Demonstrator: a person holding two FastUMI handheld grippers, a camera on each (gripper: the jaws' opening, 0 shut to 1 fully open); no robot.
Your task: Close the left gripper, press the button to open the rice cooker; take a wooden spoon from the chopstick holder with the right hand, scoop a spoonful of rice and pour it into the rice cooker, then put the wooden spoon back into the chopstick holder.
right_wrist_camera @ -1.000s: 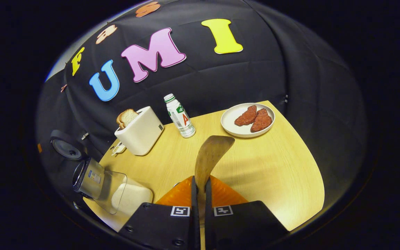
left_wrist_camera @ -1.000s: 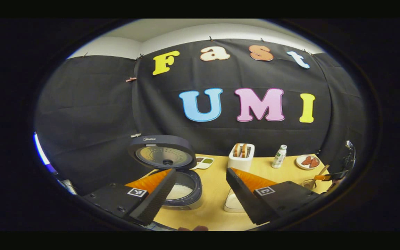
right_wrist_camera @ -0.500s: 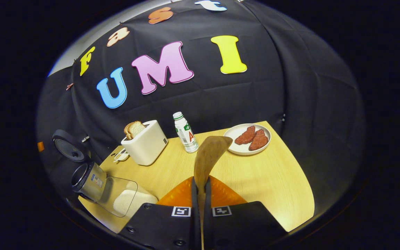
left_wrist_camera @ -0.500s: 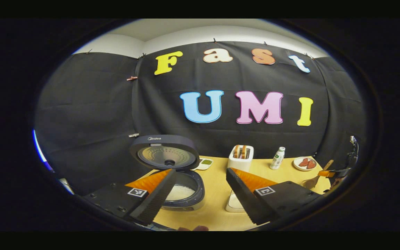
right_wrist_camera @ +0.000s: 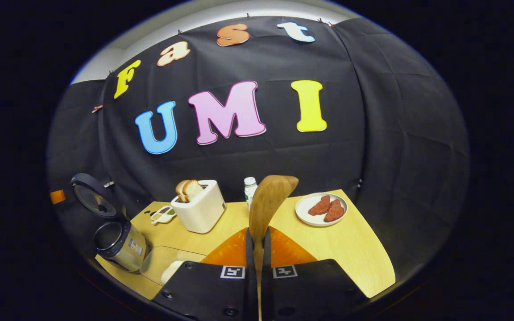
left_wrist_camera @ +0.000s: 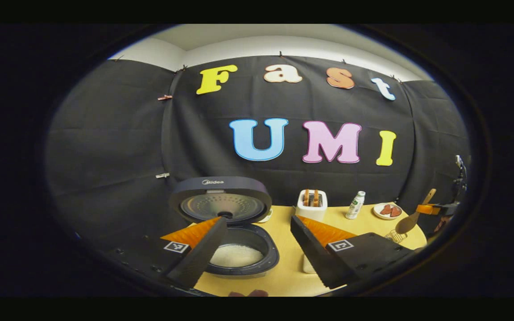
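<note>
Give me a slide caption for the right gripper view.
Right gripper shut on a brown wooden spoon, above the yellow wooden table with the open rice cooker at left.

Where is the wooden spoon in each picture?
Left gripper view: the wooden spoon is small at the far right edge, held up above the table.
Right gripper view: the wooden spoon stands in the middle, pinched by the right gripper.
Shared landmark: the white toaster.

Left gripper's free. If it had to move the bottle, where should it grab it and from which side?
Grip the bottle across its straight body below the cap, coming level from the table's front. It stands upright, and the toaster and plate flank it, so the front looks likeliest open.
</note>
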